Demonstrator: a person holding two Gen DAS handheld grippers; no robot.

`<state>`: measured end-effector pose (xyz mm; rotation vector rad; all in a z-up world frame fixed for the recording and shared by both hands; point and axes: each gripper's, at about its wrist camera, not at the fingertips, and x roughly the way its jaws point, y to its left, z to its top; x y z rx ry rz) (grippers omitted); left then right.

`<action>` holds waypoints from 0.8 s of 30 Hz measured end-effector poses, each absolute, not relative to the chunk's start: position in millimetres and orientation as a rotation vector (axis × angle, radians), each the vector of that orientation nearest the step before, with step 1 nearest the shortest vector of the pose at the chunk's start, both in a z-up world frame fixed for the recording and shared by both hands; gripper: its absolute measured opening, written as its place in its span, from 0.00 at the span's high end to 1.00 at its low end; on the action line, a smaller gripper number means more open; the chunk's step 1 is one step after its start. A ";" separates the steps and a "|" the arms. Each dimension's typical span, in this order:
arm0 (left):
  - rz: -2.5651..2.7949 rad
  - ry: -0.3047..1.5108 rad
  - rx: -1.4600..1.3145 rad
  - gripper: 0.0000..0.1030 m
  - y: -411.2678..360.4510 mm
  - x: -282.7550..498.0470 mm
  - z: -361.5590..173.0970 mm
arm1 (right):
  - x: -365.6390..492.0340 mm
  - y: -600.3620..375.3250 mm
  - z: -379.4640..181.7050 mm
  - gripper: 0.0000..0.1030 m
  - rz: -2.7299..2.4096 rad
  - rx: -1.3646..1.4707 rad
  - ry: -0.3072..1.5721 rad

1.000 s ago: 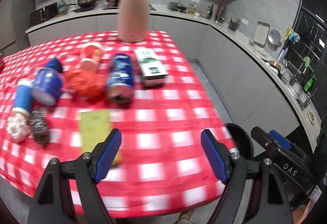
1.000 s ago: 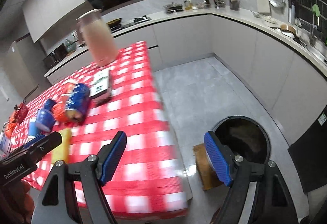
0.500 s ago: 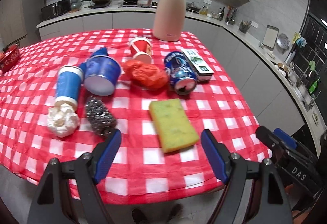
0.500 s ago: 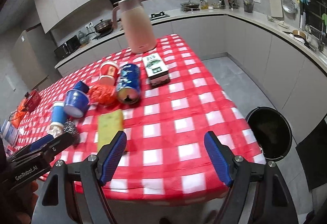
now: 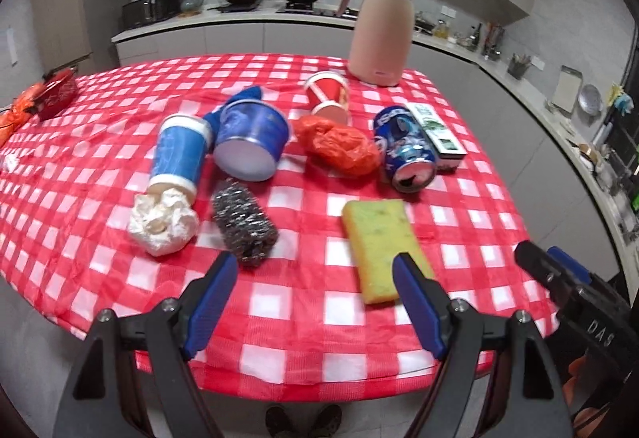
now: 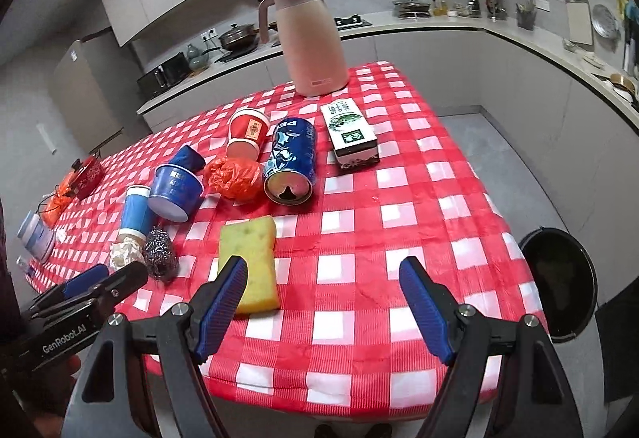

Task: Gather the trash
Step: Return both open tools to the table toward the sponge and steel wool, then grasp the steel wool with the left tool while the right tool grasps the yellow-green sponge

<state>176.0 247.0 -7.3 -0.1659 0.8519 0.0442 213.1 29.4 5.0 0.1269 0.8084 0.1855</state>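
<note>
Both grippers spread wide, empty, hovering at near bench edge.
Trash lying mid-bench: soda can (image 6: 290,162), orange bag (image 6: 233,177), crumpled tissue (image 5: 163,216). Bin (image 6: 559,280) on floor, right. Best to approach low, straddle can across its width with right gripper (image 6: 321,304); left gripper (image 5: 309,300) for tissue.

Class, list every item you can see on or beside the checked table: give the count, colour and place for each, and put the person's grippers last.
Jug: 1, pink, far table end.
Paper cups: 3, one red, two blue, lying mid-table.
Plastic bag: 1, orange, beside red cup.
Can: 1, blue, lying right of bag.
Carton: 1, white-green, right of can.
Sponge: 1, yellow, near edge.
Steel scourer: 1, silver, left of sponge.
Tissue wad: 1, white, at blue cup's mouth.
Bin: 1, black, floor, right.
Left gripper: open.
Right gripper: open.
</note>
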 end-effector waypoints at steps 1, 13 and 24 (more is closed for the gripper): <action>0.062 0.854 -0.158 0.21 250.1 174.8 -9.2 | 215.2 29.5 3.2 0.22 0.195 0.133 0.811; 0.074 0.905 -0.192 0.21 296.3 183.6 -34.2 | 227.4 57.3 -16.7 0.22 0.220 0.125 0.850; -0.057 0.938 -0.206 0.21 309.8 235.7 -56.8 | 247.2 95.5 -40.2 0.22 0.151 0.124 0.900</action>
